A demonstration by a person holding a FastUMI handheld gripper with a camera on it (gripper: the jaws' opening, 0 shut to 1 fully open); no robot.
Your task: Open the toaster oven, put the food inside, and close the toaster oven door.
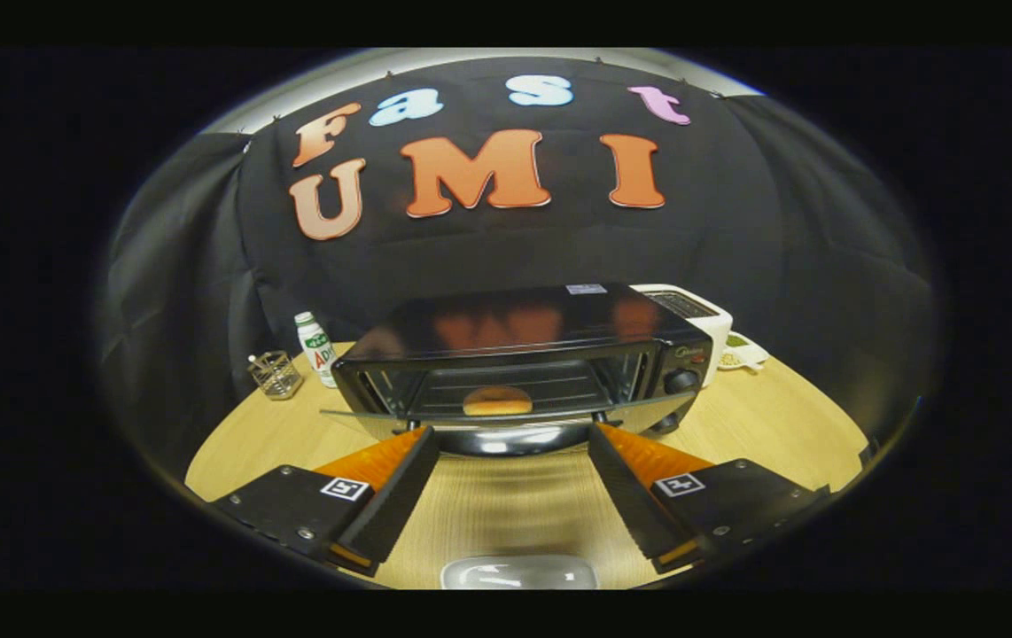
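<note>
The tongs [510,439] hang wide apart over a wooden table [763,425], gripping nothing, their two fingers [400,483] splayed to either side of bare tabletop. Just ahead of the fingertips stands a black toaster oven [524,341], its glass door [506,427] dropped flat toward the tongs, the door's front edge lying between the two tips and close to them; whether either tip touches it cannot be told. Beyond the door, on the rack inside the oven, sits the food, a golden bun [497,401], centred between the fingers' line. A knob [679,381] shows on the oven's control panel, ahead of the right finger. Behind the oven on that side rises a white appliance [705,315], with a small dish [743,350] just beside it. Ahead of the left finger and off beside the oven stand a white bottle [315,348] with a green label and, nearer the table's edge, a clear glass cup [276,374] holding something thin. Close below the tongs, between the finger bases, lies a pale grey tray's rim [519,571].
</note>
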